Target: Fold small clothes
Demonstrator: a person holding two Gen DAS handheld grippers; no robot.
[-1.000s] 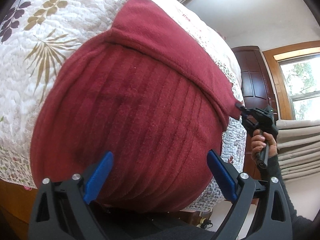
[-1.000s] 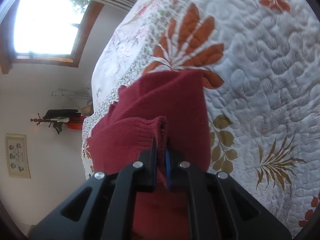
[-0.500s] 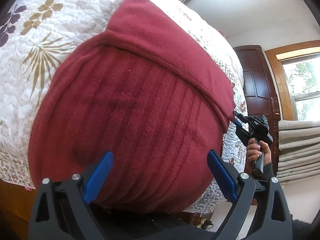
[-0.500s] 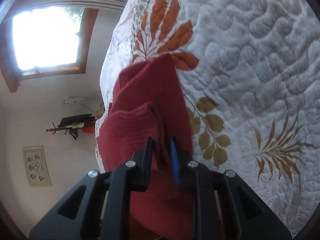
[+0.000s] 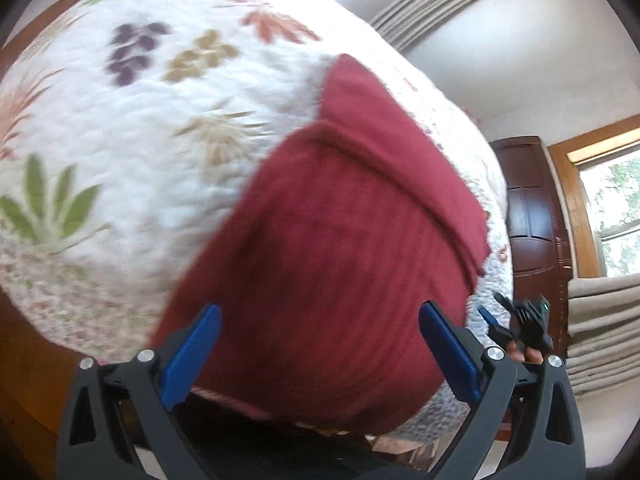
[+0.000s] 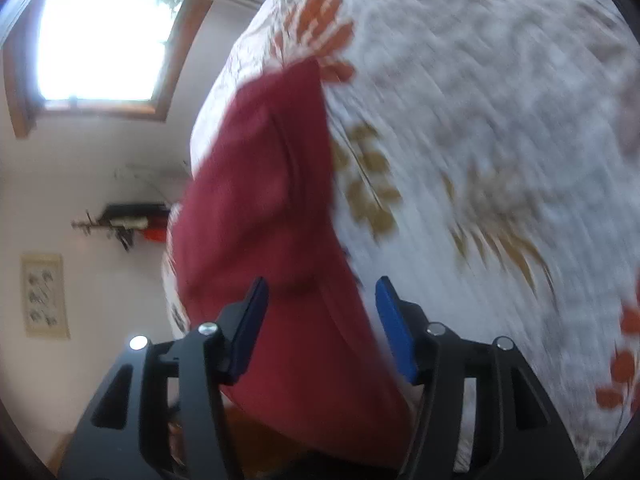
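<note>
A: Starting closest in, what did the left tool (image 5: pixel 320 348) look like?
B: Its two blue pads (image 5: pixel 190 356) stood wide apart with nothing between them. The dark red garment (image 5: pixel 340 248) lay just beyond them, near the edge of the bed.

A: And the right tool (image 6: pixel 320 324)?
B: Spread apart too — the blue pads (image 6: pixel 394 332) gripped nothing. The red garment (image 6: pixel 272 216) showed in the gap and past it, but I couldn't tell whether cloth touched either pad; the frame was blurred.

A: Where exactly was the garment?
B: Flat on the white quilt (image 5: pixel 120 152) printed with leaves. From the left wrist view it showed a ribbed near part and a smoother band folded across its far side, reaching toward the quilt's right edge.

A: Could the right tool be seen from the left side?
B: Yes — small and dark, just past the quilt's right edge at (image 5: pixel 520 320), with fingers of a hand (image 5: pixel 520 354) partly hidden below it.

A: Farther back?
B: A dark wooden door (image 5: pixel 532 216), a wood-framed window (image 5: pixel 612 208) and pale pleated curtains (image 5: pixel 600 320). The right wrist view had a bright window (image 6: pixel 104 40), a framed picture (image 6: pixel 44 296) on the wall and a coat rack (image 6: pixel 128 220) carrying dark things.
</note>
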